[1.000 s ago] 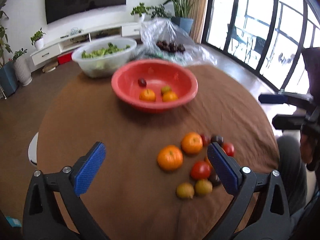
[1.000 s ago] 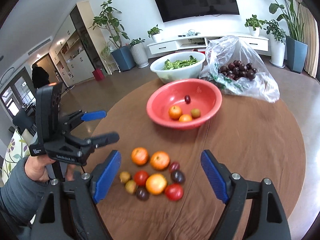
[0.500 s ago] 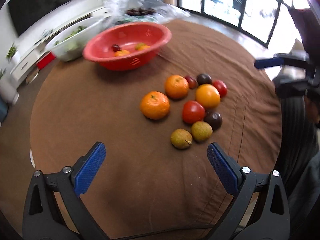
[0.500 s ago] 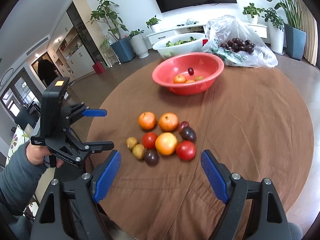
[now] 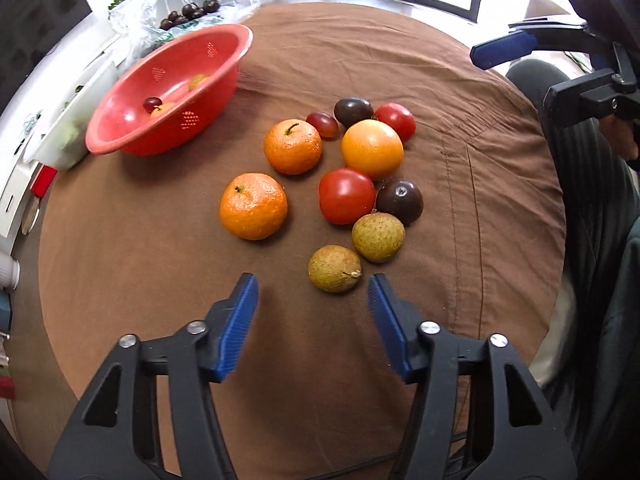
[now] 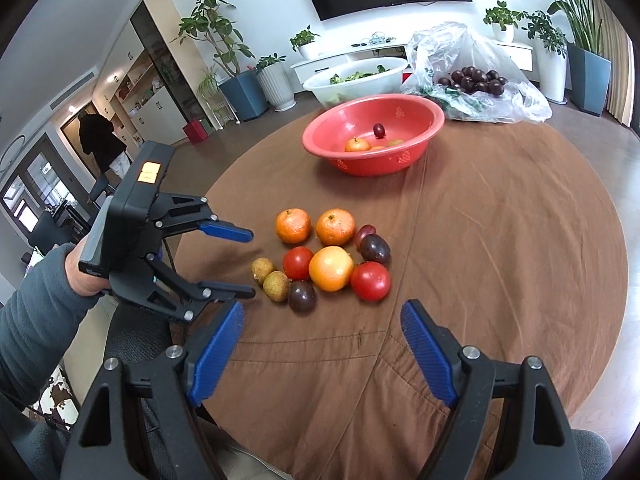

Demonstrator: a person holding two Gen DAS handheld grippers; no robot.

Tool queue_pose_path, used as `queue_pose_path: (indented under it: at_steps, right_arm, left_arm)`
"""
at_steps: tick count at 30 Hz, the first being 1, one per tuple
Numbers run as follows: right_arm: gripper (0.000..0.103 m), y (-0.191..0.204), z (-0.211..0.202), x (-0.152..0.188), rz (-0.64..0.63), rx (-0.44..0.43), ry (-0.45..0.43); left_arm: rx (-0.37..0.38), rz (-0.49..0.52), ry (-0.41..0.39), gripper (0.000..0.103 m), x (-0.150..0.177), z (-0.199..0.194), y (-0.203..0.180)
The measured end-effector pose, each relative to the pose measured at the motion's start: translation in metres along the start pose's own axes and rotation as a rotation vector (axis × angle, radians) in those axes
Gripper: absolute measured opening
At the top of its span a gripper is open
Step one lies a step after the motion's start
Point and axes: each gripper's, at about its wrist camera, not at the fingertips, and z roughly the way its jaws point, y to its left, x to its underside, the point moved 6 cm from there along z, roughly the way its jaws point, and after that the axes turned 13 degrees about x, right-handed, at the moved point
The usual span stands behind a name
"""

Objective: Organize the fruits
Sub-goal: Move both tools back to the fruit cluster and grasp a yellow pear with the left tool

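While window-side (left view): chair (image 5: 532,76)

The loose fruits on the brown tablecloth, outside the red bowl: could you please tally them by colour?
Orange: 3, two mandarins and one smooth orange fruit
Red: 2 tomatoes
Dark purple: 2
Reddish purple: 1 small grape-like fruit
Greenish brown: 2
Total: 10
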Motion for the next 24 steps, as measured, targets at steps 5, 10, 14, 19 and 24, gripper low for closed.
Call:
queue_pose_path:
  at_steps: [5, 10, 14, 19, 24]
  right_arm:
    - [0.082, -0.001, 0.004, 0.003, 0.004, 0.0, 0.01]
    - [0.081, -0.001, 0.005, 0.004, 0.008, 0.0, 0.017]
    - [0.081, -0.002, 0.006, 0.004, 0.008, -0.002, 0.022]
    - [0.081, -0.003, 0.008, 0.005, 0.013, 0.003, 0.028]
    - [0.081, -0.005, 0.012, 0.005, 0.014, 0.014, 0.036]
  left_arm:
    - [0.04, 0.032, 0.009, 0.044, -0.003, 0.007, -0.002]
    - [0.057, 0.035, 0.007, 0.034, -0.004, 0.01, -0.002]
    - [0.068, 0.037, -0.001, 0.03, -0.003, 0.01, -0.003]
    - [0.073, 0.044, -0.008, 0.026, -0.002, 0.01, -0.006]
    - [0.071, 0.015, -0.029, 0.026, 0.0, 0.007, -0.004]
